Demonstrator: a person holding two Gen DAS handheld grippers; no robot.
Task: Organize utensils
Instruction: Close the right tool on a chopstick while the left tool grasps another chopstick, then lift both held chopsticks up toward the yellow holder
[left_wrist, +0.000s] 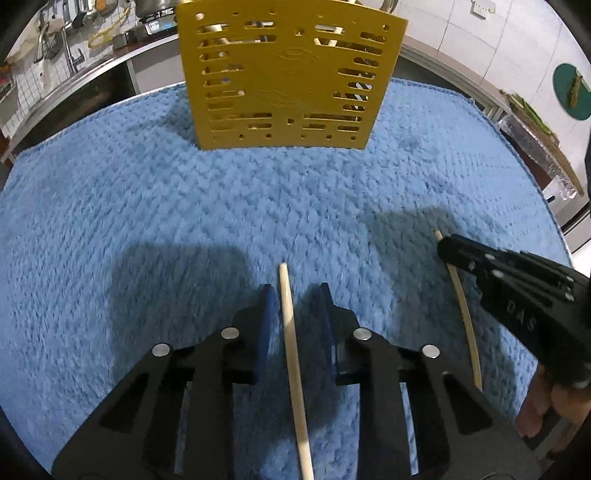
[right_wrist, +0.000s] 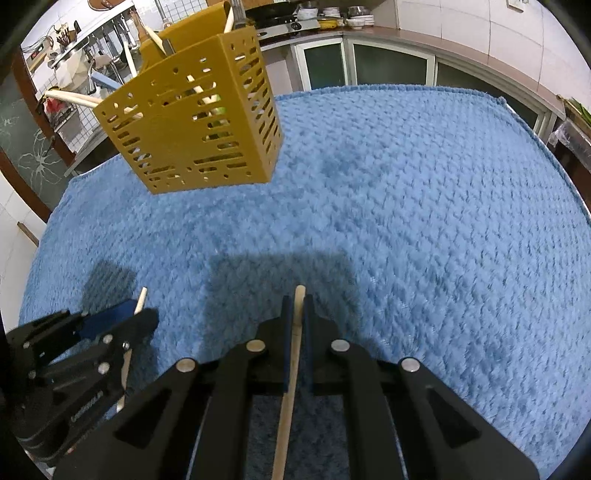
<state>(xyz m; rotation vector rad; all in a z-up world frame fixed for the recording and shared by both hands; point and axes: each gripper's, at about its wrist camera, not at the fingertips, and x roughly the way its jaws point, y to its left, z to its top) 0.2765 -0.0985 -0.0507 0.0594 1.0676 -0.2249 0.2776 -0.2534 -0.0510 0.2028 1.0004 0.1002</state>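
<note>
Nearest, item one: left gripper (left_wrist: 294, 295). Its jaws are set moderately apart, with a pale wooden chopstick (left_wrist: 292, 354) lying lengthwise in the gap. Neither blue pad (left_wrist: 264, 332) is seen touching the stick; space shows on both sides. The straddling stance is judged a set-up for closing on the stick, the grasp not yet made.

Item two: right gripper (right_wrist: 296, 301). Its jaws are drawn narrow, and a second chopstick (right_wrist: 291, 369) is clamped between the pads, its tip projecting just ahead of the fingertips. Holding it along the finger line is judged to suit a tip-first drop into a slot.

Item three: blue towel (right_wrist: 406, 221). It is spread beneath and ahead of both jaws, probably as a soft, non-slip bed for round sticks.

Item four, farthest: yellow utensil holder (left_wrist: 288, 81). It stands upright on the towel, well ahead of the left jaws; from the right jaws it lies ahead and to the left. Pale handles already stand in it, which marks it as the likely destination for both sticks. Its slotted walls presumably serve draining.

Item five: kitchen counter (right_wrist: 332, 33), beyond the towel, with cookware indistinct.
</note>
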